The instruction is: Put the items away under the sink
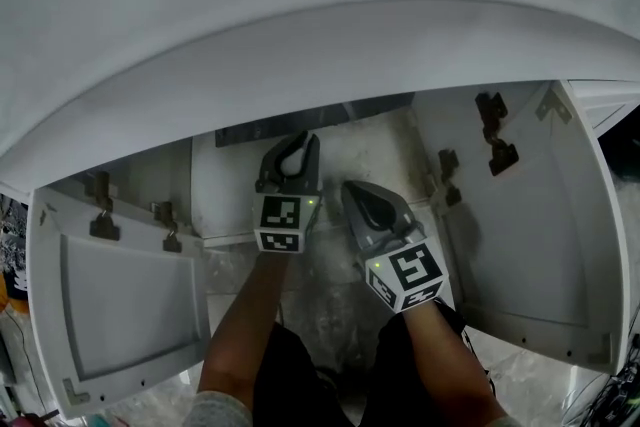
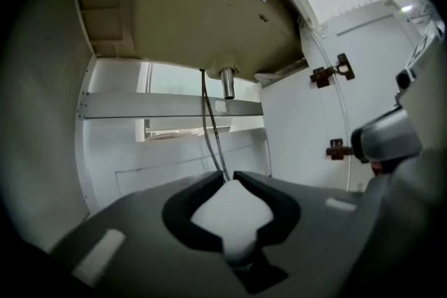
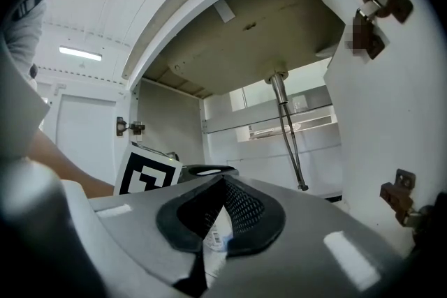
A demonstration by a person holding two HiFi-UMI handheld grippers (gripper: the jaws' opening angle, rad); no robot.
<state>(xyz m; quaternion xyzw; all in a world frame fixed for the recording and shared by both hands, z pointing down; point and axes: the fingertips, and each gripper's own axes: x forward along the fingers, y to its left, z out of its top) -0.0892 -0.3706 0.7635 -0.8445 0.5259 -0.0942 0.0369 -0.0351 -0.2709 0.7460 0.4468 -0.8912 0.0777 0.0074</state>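
I am looking into the open cabinet under the sink. In the head view both grippers sit side by side at its opening. My left gripper has its tips together, and a plain white item fills the loop between the jaws. My right gripper is also closed at the tips. Between its jaws shows a white item with a printed label beside dark mesh. From above, the jaws hide most of both items.
The sink basin's underside and its drain pipe hang overhead, with thin hoses running down to the back. The white cabinet floor lies ahead. The left door and right door stand open, hinges on the side walls.
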